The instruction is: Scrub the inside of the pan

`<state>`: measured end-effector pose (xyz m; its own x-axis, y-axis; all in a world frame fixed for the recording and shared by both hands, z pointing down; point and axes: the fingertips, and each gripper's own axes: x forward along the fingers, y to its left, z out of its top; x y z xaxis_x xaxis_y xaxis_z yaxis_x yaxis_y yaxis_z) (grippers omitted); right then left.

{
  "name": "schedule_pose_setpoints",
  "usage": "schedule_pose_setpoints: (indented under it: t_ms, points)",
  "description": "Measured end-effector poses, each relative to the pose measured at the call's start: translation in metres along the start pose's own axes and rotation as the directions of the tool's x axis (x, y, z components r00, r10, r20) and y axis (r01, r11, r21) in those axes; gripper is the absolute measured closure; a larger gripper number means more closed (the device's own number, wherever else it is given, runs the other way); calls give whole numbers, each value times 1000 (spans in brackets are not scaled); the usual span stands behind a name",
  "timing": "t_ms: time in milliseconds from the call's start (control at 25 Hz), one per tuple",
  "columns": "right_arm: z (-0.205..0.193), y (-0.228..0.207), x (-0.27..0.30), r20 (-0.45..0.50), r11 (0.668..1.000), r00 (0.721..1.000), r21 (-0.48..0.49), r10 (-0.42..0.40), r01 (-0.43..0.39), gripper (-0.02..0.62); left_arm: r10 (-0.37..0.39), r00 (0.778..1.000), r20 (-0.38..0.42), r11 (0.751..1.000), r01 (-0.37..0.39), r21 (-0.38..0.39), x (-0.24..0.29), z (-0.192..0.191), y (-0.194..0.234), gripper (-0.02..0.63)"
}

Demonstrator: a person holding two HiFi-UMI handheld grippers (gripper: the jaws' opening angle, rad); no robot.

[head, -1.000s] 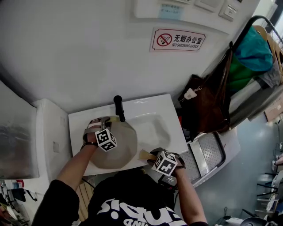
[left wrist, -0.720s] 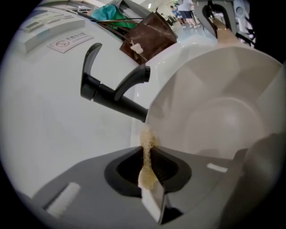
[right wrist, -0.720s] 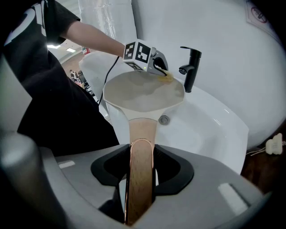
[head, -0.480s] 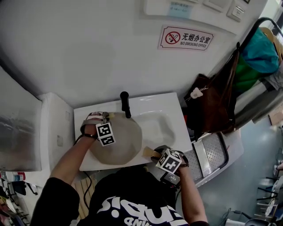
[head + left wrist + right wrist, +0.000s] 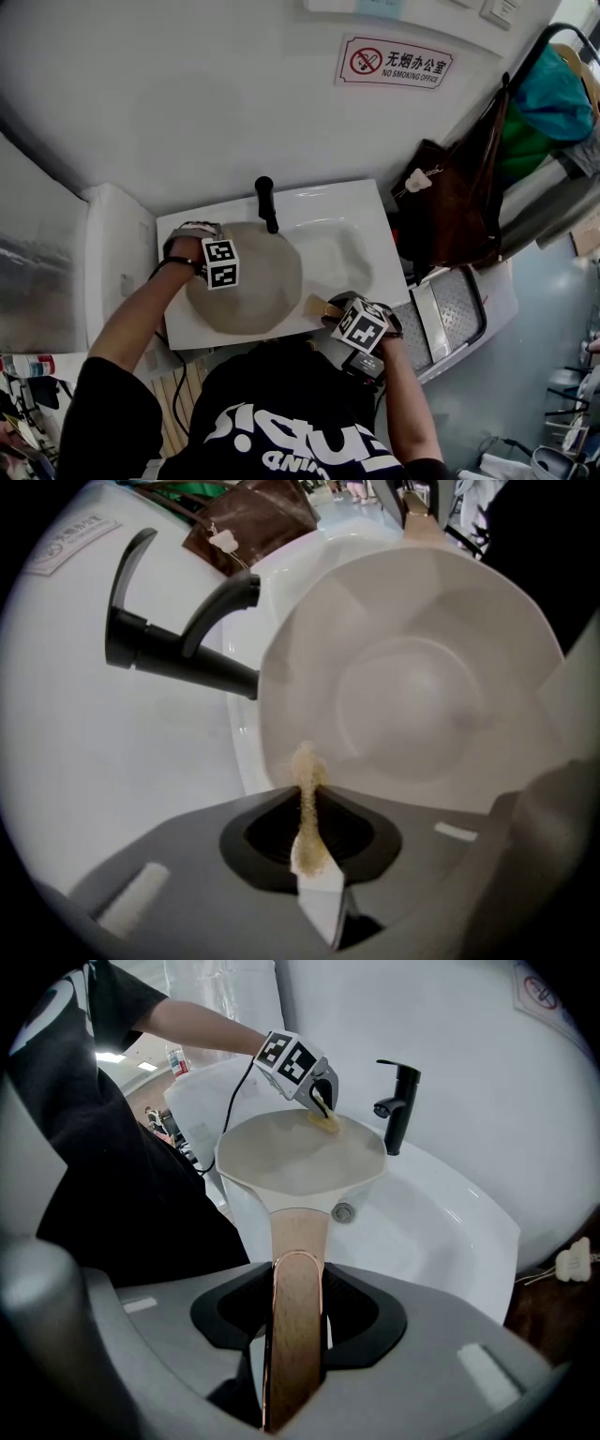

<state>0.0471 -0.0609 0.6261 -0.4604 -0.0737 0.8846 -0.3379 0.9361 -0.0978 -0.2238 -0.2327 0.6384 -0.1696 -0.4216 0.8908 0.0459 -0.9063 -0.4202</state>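
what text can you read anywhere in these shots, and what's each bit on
"无烟办公室" over "NO SMOKING OFFICE": on the red-bordered sign on the white wall, beside a no-smoking symbol.
White print on the person's black shirt: upside down and cut off, not readable.
Paper notice at the top edge of the wall: too small to read.

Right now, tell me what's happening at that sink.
A person holds a gripper in each hand over a white sink. The right gripper is clamped on the wooden handle of a pale pan, holding it above the basin. The left gripper pinches a small yellowish sponge and has it at the pan's inside, near the rim on the side of the black faucet. Scrubbing is under way.
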Motion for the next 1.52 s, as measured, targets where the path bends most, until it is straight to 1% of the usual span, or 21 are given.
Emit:
schedule_pose_setpoints:
  t_ms: [120, 320, 520, 640, 760, 920, 1040, 1160, 1320, 1440, 1520]
  points:
    - [0, 1, 0, 1, 1000, 1000, 2, 0, 0, 431, -70, 997, -33, 997, 70, 17, -1, -8, -15, 569]
    - [0, 1, 1, 1, 1000, 1000, 3, 1, -1, 431, -178, 980, -84, 982, 182, 46, -4, -16, -40, 570]
    - [1, 2, 0, 2, 1000, 1000, 4, -1, 1, 431, -246, 963, -108, 965, 253, 64, -11, -18, -58, 571]
    - [2, 2, 0, 5, 1000, 1000, 3, -3, 3, 431, -295, 948, -121, 949, 305, 80, -14, -19, -73, 569]
    - [2, 3, -1, 6, 1000, 1000, 3, -2, 2, 431, -361, 922, -138, 924, 374, 83, -20, -18, -90, 571]
    - [2, 4, -2, 8, 1000, 1000, 5, -4, 3, 431, -462, 872, -158, 875, 478, 77, -29, -16, -115, 569]
    - [2, 5, -2, 13, 1000, 1000, 9, -3, 3, 431, -524, 837, -158, 840, 538, 65, -34, -12, -134, 569]
    - [2, 7, -2, 16, 1000, 1000, 18, -2, 2, 431, -573, 809, -132, 811, 582, 49, -37, -5, -149, 569]
    - [3, 7, -3, 22, 1000, 1000, 20, -2, 2, 431, -617, 777, -120, 780, 625, 36, -45, 4, -164, 569]
    - [4, 8, -4, 31, 1000, 1000, 18, -6, 6, 431, -646, 758, -86, 761, 649, 7, -55, 14, -173, 569]
    - [6, 9, -5, 40, 1000, 999, 16, -12, 11, 431, -676, 735, -51, 737, 676, -20, -61, 23, -180, 569]
